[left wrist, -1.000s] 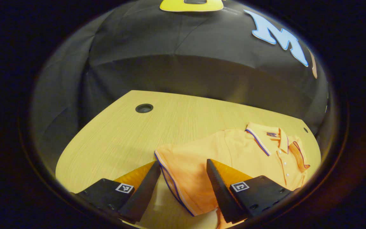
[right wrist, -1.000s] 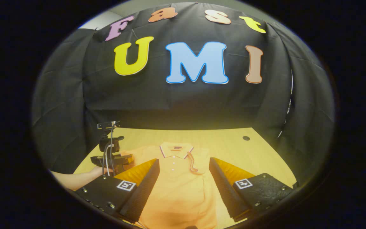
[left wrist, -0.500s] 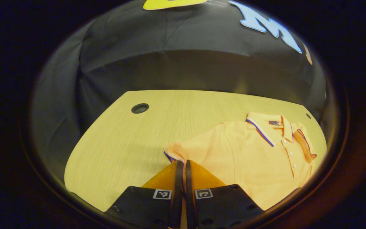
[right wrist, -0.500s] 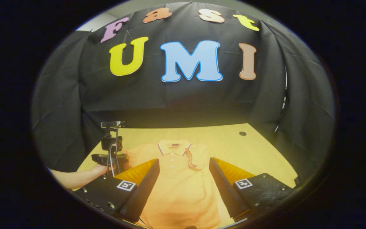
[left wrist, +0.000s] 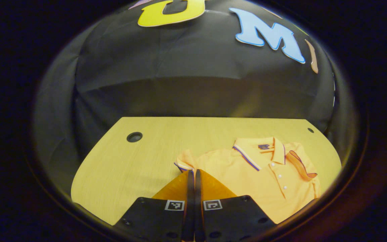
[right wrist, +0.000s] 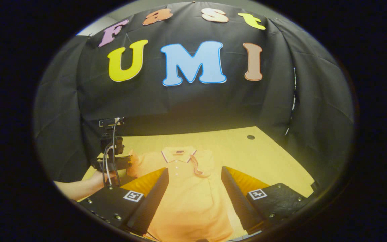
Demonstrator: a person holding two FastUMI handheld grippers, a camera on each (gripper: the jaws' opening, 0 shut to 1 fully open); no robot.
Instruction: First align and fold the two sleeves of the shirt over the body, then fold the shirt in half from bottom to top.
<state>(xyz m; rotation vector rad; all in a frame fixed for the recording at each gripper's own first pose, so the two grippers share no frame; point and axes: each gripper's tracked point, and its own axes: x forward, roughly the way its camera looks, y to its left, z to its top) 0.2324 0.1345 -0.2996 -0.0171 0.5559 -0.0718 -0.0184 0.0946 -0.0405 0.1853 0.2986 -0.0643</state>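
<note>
The orange shirt (left wrist: 264, 174) is laid flat on the worktop (left wrist: 139, 161). Its sleeve (left wrist: 184, 160) edge is pinched between the closed fingers of the left gripper (left wrist: 194, 173). The right gripper (right wrist: 195, 173) is held wide apart above the shirt body.

Left gripper view sits low at the shirt's (left wrist: 247, 168) sleeve; right gripper view looks along it from the hem; both share the collar (right wrist: 179, 155).

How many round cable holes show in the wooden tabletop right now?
2. In the left gripper view, a larger dark round hole sits near the far left of the light wooden tabletop, and a smaller round hole sits at the far right corner. The orange polo shirt may hide others.
</note>
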